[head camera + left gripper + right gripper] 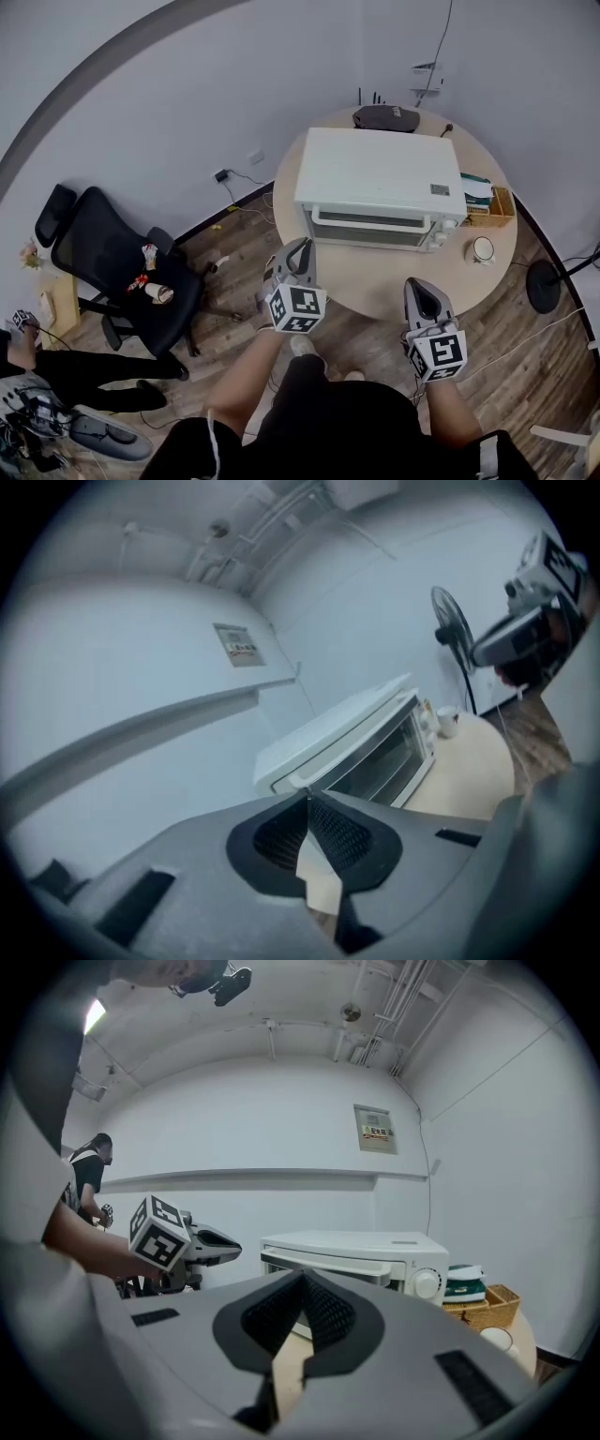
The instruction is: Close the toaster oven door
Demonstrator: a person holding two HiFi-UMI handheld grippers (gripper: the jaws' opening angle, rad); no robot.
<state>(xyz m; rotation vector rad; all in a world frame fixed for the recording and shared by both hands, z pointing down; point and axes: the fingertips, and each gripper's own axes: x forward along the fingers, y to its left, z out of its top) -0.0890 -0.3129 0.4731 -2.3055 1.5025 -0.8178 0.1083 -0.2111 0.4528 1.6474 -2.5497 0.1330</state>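
One white toaster oven (380, 183) stands on a round table (394, 281), its glass door (370, 228) up against its front. Before the oven's left corner hangs the left gripper (298, 251), jaws pressed together, empty. Before the oven's right corner, the right gripper (419, 286) is likewise closed on nothing.

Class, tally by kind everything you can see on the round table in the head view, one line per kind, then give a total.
Toaster oven: 1
Cup: 1
Wicker basket: 1
Green-and-white item at the basket: 1
Dark object behind the oven: 1
Total: 5
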